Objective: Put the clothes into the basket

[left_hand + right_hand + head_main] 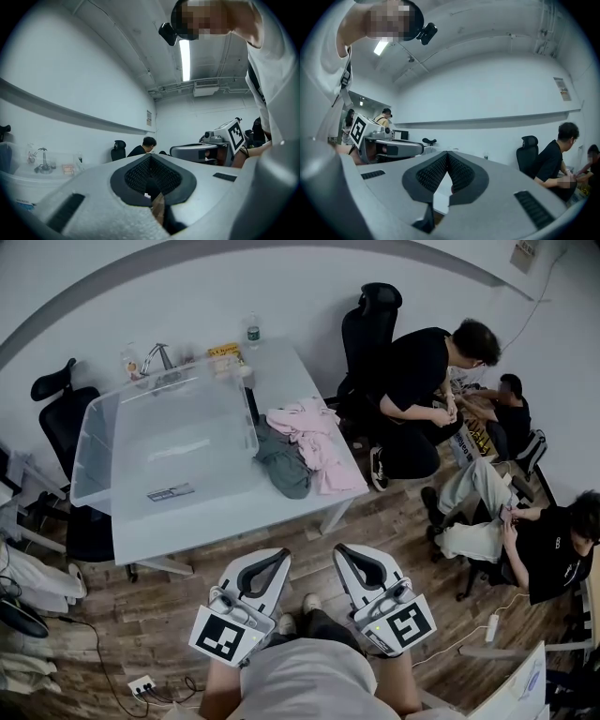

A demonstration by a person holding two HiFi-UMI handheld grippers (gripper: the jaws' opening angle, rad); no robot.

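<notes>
Step in hand: approach, prior to the first pick. The left gripper (277, 559) and right gripper (343, 551) are held level at the near side of the scene, short of the table (234, 514); both sets of jaws are clenched, pads meeting, nothing between them. The clothes (305, 442), a pink and grey heap, lie on the table just right of the basket (89, 451); the basket appears empty. Next move, as judged: carry one gripper far and right to the heap; release its jaws; lower onto a fold; clench; lift leftward over the basket rim.
</notes>
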